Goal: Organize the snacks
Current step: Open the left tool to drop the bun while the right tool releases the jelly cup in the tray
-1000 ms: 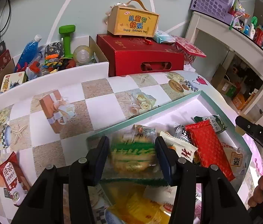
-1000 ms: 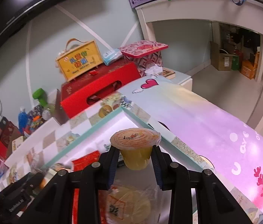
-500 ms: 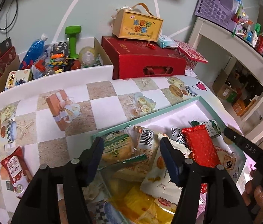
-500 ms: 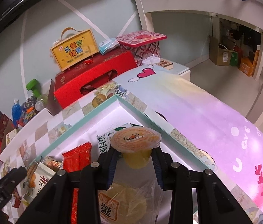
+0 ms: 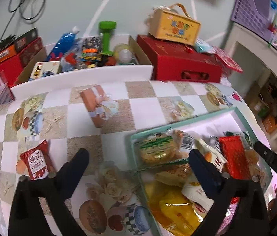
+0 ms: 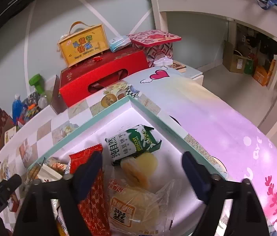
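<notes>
A teal-rimmed white tray (image 5: 179, 123) holds several snack packets. The green-striped cookie packet (image 5: 156, 149) lies in its near-left corner. My left gripper (image 5: 138, 155) hangs over that corner with its jaws opening wide and nothing pressed between them. A red snack packet (image 5: 36, 161) lies on the tablecloth to its left. In the right wrist view, the yellow jelly cup (image 6: 138, 167) lies blurred in the tray (image 6: 158, 118) beside a green biscuit packet (image 6: 132, 143), a red packet (image 6: 91, 188) and a wrapped bun (image 6: 126, 206). My right gripper (image 6: 141, 157) is above the cup, jaws opening, not touching it.
A red gift box (image 5: 183, 64) with a yellow handled box (image 5: 174, 27) on it stands behind the table. A cardboard box of toys and bottles (image 5: 87, 53) is at the back left. A white shelf unit (image 6: 227, 5) stands to the right.
Both grippers opened. The left one let go of the green cookie packet, which now lies in the tray, and shifted left. The right one let go of the jelly cup, which dropped into the tray.
</notes>
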A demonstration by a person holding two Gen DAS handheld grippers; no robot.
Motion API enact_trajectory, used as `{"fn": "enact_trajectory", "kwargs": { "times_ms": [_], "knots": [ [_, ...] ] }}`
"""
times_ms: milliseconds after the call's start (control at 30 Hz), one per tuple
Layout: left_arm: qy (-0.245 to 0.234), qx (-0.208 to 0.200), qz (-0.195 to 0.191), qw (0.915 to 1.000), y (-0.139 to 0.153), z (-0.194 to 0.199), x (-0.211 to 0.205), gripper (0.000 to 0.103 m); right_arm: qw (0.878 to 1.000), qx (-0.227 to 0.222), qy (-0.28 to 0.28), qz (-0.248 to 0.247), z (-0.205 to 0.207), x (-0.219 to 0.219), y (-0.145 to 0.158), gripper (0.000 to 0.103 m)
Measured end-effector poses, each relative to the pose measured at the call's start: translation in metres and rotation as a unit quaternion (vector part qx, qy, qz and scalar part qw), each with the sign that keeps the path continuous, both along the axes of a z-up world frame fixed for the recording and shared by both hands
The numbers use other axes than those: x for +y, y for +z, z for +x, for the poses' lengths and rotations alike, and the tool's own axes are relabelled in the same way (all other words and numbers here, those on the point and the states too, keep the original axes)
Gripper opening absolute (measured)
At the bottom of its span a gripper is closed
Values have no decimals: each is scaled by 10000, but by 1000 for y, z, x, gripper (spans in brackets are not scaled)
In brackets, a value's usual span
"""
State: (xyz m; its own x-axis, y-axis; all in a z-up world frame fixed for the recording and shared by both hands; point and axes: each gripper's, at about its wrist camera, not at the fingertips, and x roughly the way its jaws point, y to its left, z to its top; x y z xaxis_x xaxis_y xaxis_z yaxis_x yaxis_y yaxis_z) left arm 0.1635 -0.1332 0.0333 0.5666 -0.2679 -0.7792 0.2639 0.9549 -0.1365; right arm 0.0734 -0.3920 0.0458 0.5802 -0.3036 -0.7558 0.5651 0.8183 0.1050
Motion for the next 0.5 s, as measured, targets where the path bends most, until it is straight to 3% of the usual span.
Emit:
{"fn": "enact_trajectory", "kwargs": {
  "times_ms": [100,500],
  "knots": [
    [141,-48,88,9999,-1,0,3,102,10000,46,83,-30,2,4,0,103],
    [275,-63,109,9995,-3,-1,9,102,9989,204,409,-98,12,24,0,103]
  ]
}}
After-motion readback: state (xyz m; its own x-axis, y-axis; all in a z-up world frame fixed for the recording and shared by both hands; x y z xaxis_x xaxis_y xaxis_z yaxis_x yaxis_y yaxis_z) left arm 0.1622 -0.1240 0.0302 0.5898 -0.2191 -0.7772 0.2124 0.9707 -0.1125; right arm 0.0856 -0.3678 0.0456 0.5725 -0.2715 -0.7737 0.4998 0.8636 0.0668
